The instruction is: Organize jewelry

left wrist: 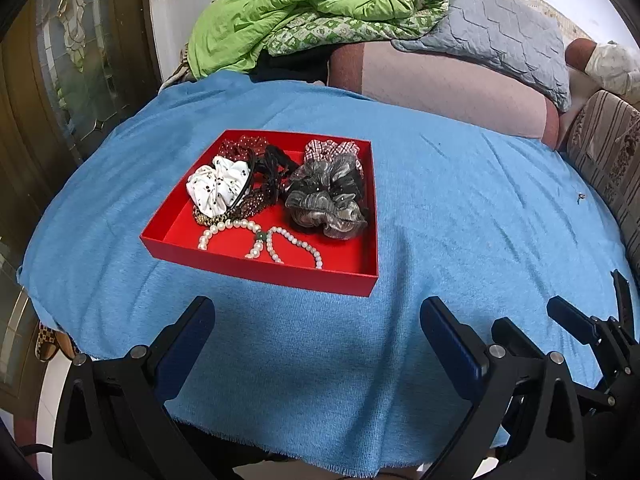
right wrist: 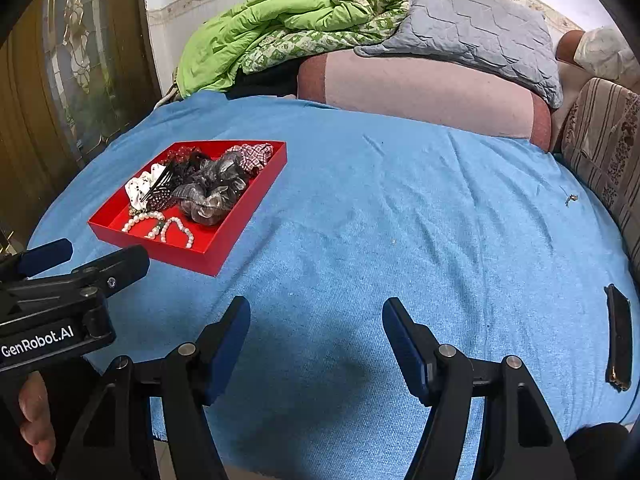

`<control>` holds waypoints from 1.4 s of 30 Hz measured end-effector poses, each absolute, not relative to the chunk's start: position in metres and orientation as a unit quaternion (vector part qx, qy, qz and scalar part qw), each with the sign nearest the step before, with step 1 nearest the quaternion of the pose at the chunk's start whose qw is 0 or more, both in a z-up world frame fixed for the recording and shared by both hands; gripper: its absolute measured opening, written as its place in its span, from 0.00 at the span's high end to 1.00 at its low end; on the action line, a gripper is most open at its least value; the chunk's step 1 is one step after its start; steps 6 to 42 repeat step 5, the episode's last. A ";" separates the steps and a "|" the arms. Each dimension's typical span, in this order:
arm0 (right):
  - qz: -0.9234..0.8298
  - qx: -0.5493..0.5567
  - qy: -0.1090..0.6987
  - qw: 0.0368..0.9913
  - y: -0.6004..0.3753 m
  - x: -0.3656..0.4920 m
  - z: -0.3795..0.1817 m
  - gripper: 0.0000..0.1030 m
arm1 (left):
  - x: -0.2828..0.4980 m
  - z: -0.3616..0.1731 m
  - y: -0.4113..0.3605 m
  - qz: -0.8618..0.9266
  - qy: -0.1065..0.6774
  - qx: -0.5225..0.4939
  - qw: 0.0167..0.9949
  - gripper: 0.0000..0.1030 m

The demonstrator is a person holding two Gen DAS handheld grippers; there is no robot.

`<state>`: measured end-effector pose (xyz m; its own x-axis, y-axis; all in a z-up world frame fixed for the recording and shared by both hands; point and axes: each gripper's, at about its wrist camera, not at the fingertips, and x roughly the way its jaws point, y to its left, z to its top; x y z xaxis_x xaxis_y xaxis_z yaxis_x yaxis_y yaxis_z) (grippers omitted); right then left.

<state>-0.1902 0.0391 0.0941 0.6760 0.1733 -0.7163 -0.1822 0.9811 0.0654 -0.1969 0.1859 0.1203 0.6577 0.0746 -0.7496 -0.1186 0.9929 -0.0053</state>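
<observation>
the left claw [left wrist: 316, 344] hangs with its two blue-padded fingers spread wide apart and nothing between them, low over the near part of the blue cloth [left wrist: 460, 208] that covers the table. the right claw [right wrist: 316, 344] is likewise spread apart and bare, over the near middle of the same cloth; in the left wrist view it shows at the lower right edge, just beside the left claw.

the red tray [left wrist: 260, 270] sits on the cloth, ahead of the left claw and to the far left of the right claw. inside it, a pearl necklace [left wrist: 260, 240] with a small dark green bead lies along the near part of the tray floor. behind it, toward the left, a white scrunchie [left wrist: 216, 188] with black dots rests against a dark beaded hairband [left wrist: 256, 198]. a grey sheer scrunchie [left wrist: 326, 200] fills the right side, with a red-and-white checked scrunchie [left wrist: 330, 148] behind it at the far right corner and a dark red dotted scrunchie [left wrist: 240, 146] at the far left corner.

a dark phone [right wrist: 619, 338] lies on the cloth at the right edge, well apart from the tray. beyond the table, a green quilt [left wrist: 280, 8] and a grey quilted pillow [left wrist: 500, 36] are heaped on a pink sofa [left wrist: 440, 88].
</observation>
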 end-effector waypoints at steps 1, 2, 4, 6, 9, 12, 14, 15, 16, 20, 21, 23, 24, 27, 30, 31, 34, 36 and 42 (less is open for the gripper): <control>0.097 -0.004 0.391 0.915 0.039 -0.191 0.094 0.29 | -0.197 0.121 0.186 0.054 0.407 -0.025 0.911 0.01; 0.098 -0.002 0.393 0.914 0.038 -0.190 0.094 0.29 | -0.195 0.122 0.185 0.056 0.404 -0.022 0.913 0.01; 0.100 0.007 0.397 0.912 0.033 -0.189 0.092 0.29 | -0.192 0.122 0.181 0.050 0.407 -0.020 0.912 0.01; 0.098 0.010 0.399 0.912 0.031 -0.188 0.092 0.28 | -0.190 0.123 0.179 0.047 0.409 -0.021 0.911 0.01; 0.098 0.010 0.399 0.912 0.031 -0.188 0.092 0.28 | -0.190 0.123 0.179 0.047 0.409 -0.021 0.911 0.01; 0.098 0.010 0.399 0.912 0.031 -0.188 0.092 0.28 | -0.190 0.123 0.179 0.047 0.409 -0.021 0.911 0.01; 0.098 0.010 0.399 0.912 0.031 -0.188 0.092 0.28 | -0.190 0.123 0.179 0.047 0.409 -0.021 0.911 0.01; 0.098 0.010 0.399 0.912 0.031 -0.188 0.092 0.28 | -0.190 0.123 0.179 0.047 0.409 -0.021 0.911 0.01; 0.098 0.010 0.399 0.912 0.031 -0.188 0.092 0.28 | -0.190 0.123 0.179 0.047 0.409 -0.021 0.911 0.01; 0.098 0.010 0.399 0.912 0.031 -0.188 0.092 0.28 | -0.190 0.123 0.179 0.047 0.409 -0.021 0.911 0.01; 0.098 0.010 0.399 0.912 0.031 -0.188 0.092 0.28 | -0.190 0.123 0.179 0.047 0.409 -0.021 0.911 0.01; 0.098 0.010 0.399 0.912 0.031 -0.188 0.092 0.28 | -0.190 0.123 0.179 0.047 0.409 -0.021 0.911 0.01; 0.098 0.010 0.399 0.912 0.031 -0.188 0.092 0.28 | -0.190 0.123 0.179 0.047 0.409 -0.021 0.911 0.01; 0.098 0.010 0.399 0.912 0.031 -0.188 0.092 0.28 | -0.190 0.123 0.179 0.047 0.409 -0.021 0.911 0.01; 0.098 0.010 0.399 0.912 0.031 -0.188 0.092 0.28 | -0.190 0.123 0.179 0.047 0.409 -0.021 0.911 0.01; 0.098 0.010 0.399 0.912 0.031 -0.188 0.092 0.28 | -0.190 0.123 0.179 0.047 0.409 -0.021 0.911 0.01; 0.098 0.010 0.399 0.912 0.031 -0.188 0.092 0.28 | -0.190 0.123 0.179 0.047 0.409 -0.021 0.911 0.01; 0.098 0.010 0.399 0.912 0.031 -0.188 0.092 0.28 | -0.190 0.123 0.179 0.047 0.409 -0.021 0.911 0.01; 0.098 0.010 0.399 0.912 0.031 -0.188 0.092 0.28 | -0.190 0.123 0.179 0.047 0.409 -0.021 0.911 0.01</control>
